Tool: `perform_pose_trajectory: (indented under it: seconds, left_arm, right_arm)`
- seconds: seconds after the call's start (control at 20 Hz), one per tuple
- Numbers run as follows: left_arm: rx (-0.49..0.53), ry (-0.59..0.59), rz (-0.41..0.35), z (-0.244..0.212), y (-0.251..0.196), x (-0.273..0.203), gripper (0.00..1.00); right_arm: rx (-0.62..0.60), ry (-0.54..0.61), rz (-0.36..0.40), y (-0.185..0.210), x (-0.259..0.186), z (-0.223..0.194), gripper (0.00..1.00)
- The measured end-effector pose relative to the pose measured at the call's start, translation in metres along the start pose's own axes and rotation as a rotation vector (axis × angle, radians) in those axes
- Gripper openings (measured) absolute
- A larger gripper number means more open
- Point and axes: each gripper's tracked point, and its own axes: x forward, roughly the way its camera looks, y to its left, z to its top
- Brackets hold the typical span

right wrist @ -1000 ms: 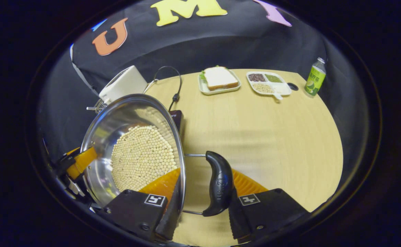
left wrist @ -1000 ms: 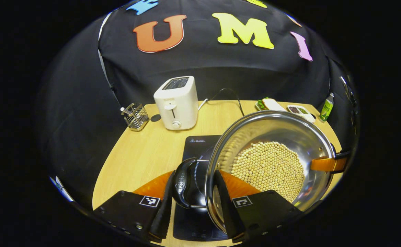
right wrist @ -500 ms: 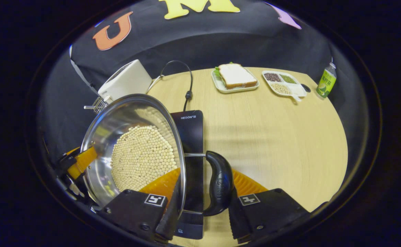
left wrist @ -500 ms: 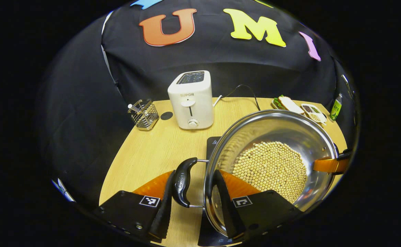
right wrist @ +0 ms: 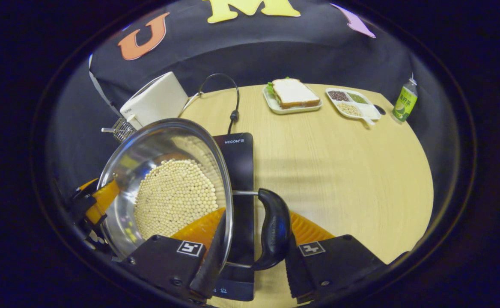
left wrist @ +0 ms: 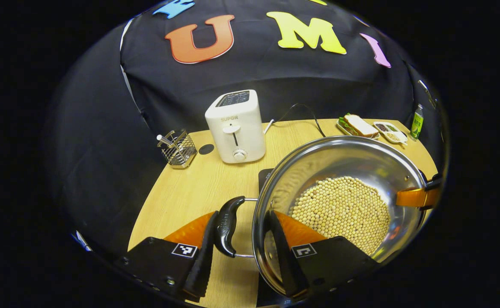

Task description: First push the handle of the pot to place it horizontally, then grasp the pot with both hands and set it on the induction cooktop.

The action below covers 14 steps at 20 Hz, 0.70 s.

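A steel pot (left wrist: 344,162) full of pale beans (left wrist: 344,209) hangs between both grippers. My left gripper (left wrist: 241,218) is shut across its left black handle (left wrist: 227,222) and rim, one finger outside the handle, the other inside the wall. My right gripper (right wrist: 256,226) clamps the right handle (right wrist: 275,231) and rim of the pot (right wrist: 156,145) the same way. The black induction cooktop (right wrist: 239,158) lies under the pot's right side, and a corner of the cooktop (left wrist: 265,176) peeks out behind the pot. I cannot tell whether the pot touches it. Each view shows the other gripper's orange finger at the pot's far rim.
A white toaster (left wrist: 234,126) and a wire basket (left wrist: 177,147) stand at the table's back left. The cooktop's cord (right wrist: 233,113) runs toward the back. A sandwich plate (right wrist: 292,96), a divided dish (right wrist: 352,107) and a green bottle (right wrist: 404,102) sit at the back right.
Both grippers carried the pot leftward until it came over the cooktop, which now lies beneath it. The grip on both handles is unchanged.
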Motion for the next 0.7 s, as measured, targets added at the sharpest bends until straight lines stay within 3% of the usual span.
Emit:
perform_pose_trajectory:
  seconds: [0.2, 0.25, 0.3, 0.35, 0.4, 0.45, 0.55, 0.6, 0.65, 0.7]
  left_arm:
    - [0.02, -0.009, -0.004, 0.002, 0.0, 0.0, 0.67]
    - [0.02, -0.012, -0.009, 0.001, 0.001, -0.001, 0.78]
    - [0.021, -0.014, -0.015, 0.001, 0.0, 0.0, 0.78]
    - [0.018, -0.017, -0.017, 0.0, 0.001, -0.001, 0.71]
    - [0.011, -0.025, -0.005, 0.001, 0.005, -0.002, 0.72]
    - [0.005, -0.037, 0.027, 0.005, 0.013, -0.005, 0.82]
    - [-0.018, -0.068, 0.054, 0.011, 0.017, -0.014, 0.99]
    - [-0.018, -0.079, 0.064, 0.014, 0.019, -0.02, 0.9]
    - [-0.017, -0.086, 0.077, 0.014, 0.021, -0.024, 0.97]
    - [-0.025, -0.098, 0.082, 0.015, 0.021, -0.031, 0.97]
  right_arm:
    - [-0.028, -0.024, -0.005, 0.0, 0.0, 0.002, 0.67]
    - [-0.035, -0.027, -0.01, 0.0, 0.001, 0.002, 0.69]
    - [-0.04, -0.03, -0.016, 0.0, 0.001, 0.001, 0.7]
    - [-0.065, -0.044, -0.03, -0.002, 0.0, 0.003, 0.72]
    - [-0.114, -0.074, -0.032, -0.001, 0.0, 0.007, 0.77]
    - [-0.153, -0.094, -0.045, -0.004, -0.004, 0.009, 0.84]
    - [-0.177, -0.153, -0.076, -0.007, -0.016, 0.018, 0.87]
    - [-0.193, -0.17, -0.084, -0.009, -0.022, 0.021, 0.86]
    - [-0.211, -0.181, -0.082, -0.009, -0.027, 0.023, 0.87]
    - [-0.222, -0.191, -0.076, -0.009, -0.033, 0.024, 0.87]
